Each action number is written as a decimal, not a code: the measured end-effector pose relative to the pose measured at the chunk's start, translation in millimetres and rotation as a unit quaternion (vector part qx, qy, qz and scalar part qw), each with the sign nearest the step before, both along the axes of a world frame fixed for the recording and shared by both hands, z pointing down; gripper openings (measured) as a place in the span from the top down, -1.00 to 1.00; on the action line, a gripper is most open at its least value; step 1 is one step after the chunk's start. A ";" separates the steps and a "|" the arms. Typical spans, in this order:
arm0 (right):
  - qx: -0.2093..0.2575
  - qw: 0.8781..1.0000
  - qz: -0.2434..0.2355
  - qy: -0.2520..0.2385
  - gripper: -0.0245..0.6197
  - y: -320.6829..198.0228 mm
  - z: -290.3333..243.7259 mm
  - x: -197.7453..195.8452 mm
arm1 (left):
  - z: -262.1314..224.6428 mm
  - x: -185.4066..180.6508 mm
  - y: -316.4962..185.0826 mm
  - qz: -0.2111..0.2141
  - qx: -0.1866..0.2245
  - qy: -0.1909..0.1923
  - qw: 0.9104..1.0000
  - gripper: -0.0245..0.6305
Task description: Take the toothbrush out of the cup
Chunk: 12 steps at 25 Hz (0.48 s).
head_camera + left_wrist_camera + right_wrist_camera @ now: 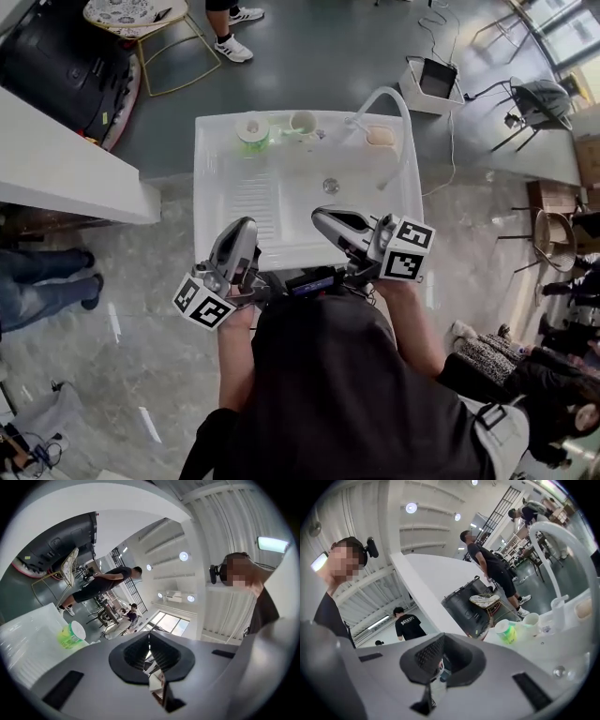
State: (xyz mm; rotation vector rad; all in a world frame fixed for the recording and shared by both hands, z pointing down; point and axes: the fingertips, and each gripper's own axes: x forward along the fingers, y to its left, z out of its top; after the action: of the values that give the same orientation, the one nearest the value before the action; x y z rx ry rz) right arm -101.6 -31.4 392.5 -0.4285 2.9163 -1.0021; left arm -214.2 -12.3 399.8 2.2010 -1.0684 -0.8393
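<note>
A white cup [302, 122] stands at the back of the white sink unit [225, 202], next to a green-and-white tub [253, 127]. In the right gripper view the cup [530, 619] and the tub [506, 631] are small, and no toothbrush can be made out in any view. My left gripper [246, 226] is held close to the body over the sink's front edge, its jaws shut with nothing between them [149, 637]. My right gripper [320, 217] is beside it, also shut and empty [440, 645]. Both are far from the cup.
A curved white faucet [386, 98] arches over the basin, with a drain [330, 186] below and a soap bar [380, 136] at the back right. Beyond the sink are a gold-legged chair [141, 19] and a black case [56, 61]. People stand around.
</note>
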 end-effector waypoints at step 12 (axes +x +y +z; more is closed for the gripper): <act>0.016 0.997 0.078 -0.016 0.90 -26.8 -15.0 73.2 | 19.2 70.3 -51.8 0.065 -0.047 -0.038 0.996 0.90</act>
State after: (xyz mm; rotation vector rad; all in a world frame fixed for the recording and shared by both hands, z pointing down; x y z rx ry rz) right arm -28.3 -58.2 377.5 -0.6205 2.8144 -0.9320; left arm -143.8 -64.0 419.0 2.2113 -0.9684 -0.6424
